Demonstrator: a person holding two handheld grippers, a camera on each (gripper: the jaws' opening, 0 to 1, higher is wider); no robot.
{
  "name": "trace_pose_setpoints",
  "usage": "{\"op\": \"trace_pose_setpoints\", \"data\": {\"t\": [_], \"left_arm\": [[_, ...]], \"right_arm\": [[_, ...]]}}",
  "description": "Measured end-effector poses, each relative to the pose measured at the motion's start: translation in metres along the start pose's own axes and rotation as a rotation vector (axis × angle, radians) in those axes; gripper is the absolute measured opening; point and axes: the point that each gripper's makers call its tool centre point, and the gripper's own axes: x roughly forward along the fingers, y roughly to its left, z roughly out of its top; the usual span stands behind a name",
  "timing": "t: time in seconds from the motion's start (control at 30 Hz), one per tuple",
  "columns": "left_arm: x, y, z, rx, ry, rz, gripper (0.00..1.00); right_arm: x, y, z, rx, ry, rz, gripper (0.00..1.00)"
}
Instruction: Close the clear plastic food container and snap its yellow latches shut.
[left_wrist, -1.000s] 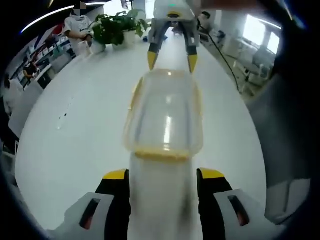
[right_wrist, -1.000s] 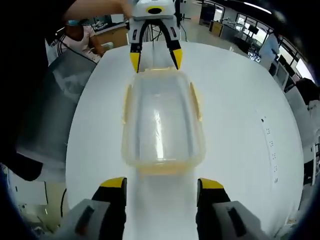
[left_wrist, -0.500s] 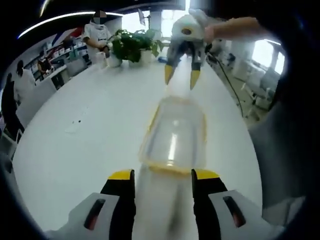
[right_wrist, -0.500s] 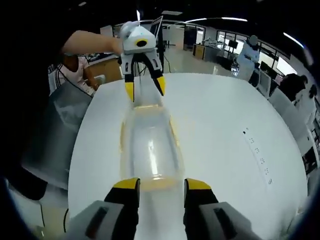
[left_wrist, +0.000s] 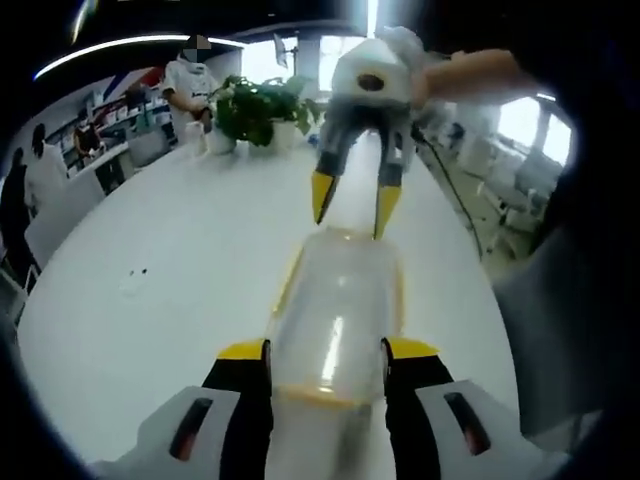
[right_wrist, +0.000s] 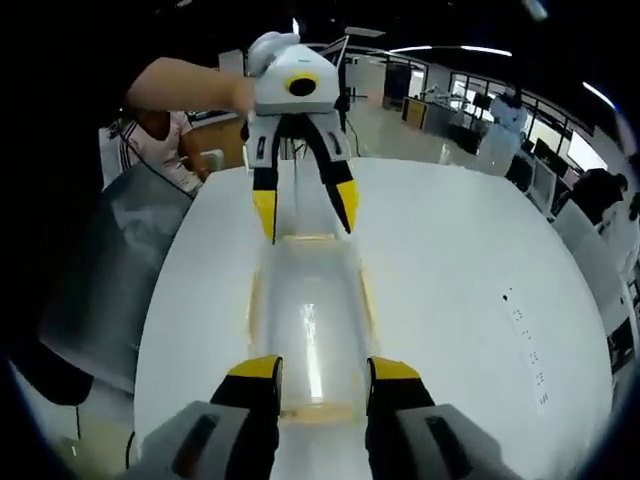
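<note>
The clear plastic container (left_wrist: 338, 305) with yellow edging lies lengthwise on the white table (left_wrist: 180, 300), lid on top. My left gripper (left_wrist: 327, 350) is open, its yellow-tipped jaws set over the container's near end. My right gripper (left_wrist: 353, 205) comes down from the far side, held by a hand, with its tips at the container's far end. In the right gripper view the same container (right_wrist: 308, 320) runs away from my right gripper (right_wrist: 324, 368), whose jaws stand apart over its near end. The left gripper (right_wrist: 305, 212) stands at the far end. Whether the tips touch the lid is unclear.
A potted plant (left_wrist: 255, 108) and a standing person (left_wrist: 190, 85) are at the table's far end. A grey chair back (right_wrist: 110, 260) sits by the table's edge. More people (right_wrist: 600, 200) and desks fill the room behind.
Both grippers have moved in toward each other, so the jaws now reach over the container's two ends instead of stopping short of them. The jaw gaps narrowed since one second ago.
</note>
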Motion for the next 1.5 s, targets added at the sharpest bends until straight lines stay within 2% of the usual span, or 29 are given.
{"op": "trace_pose_setpoints", "data": {"t": [0.2,0.37,0.6,0.8,0.93,1.13,1.5], "left_arm": [[0.012,-0.003,0.009,0.013,-0.006,-0.016,0.42],[0.015,-0.002,0.01,0.013,-0.011,-0.024,0.41],[0.029,-0.012,0.012,0.017,-0.019,-0.044,0.4],[0.033,-0.02,0.017,0.021,-0.047,-0.048,0.41],[0.032,-0.023,0.014,0.05,-0.03,-0.038,0.42],[0.03,-0.024,0.015,0.066,-0.038,-0.022,0.43],[0.041,-0.031,0.013,0.099,-0.041,-0.007,0.46]], "right_arm": [[0.015,0.006,0.013,-0.024,-0.006,0.024,0.31],[0.022,0.006,0.013,-0.033,0.002,0.034,0.3],[0.028,0.003,0.023,-0.041,-0.012,0.038,0.31],[0.03,-0.008,0.019,-0.032,0.016,0.051,0.37],[0.03,-0.015,0.026,-0.004,-0.01,0.062,0.38],[0.039,-0.021,0.027,-0.002,0.013,0.074,0.43],[0.042,-0.02,0.021,-0.001,0.045,0.111,0.51]]}}
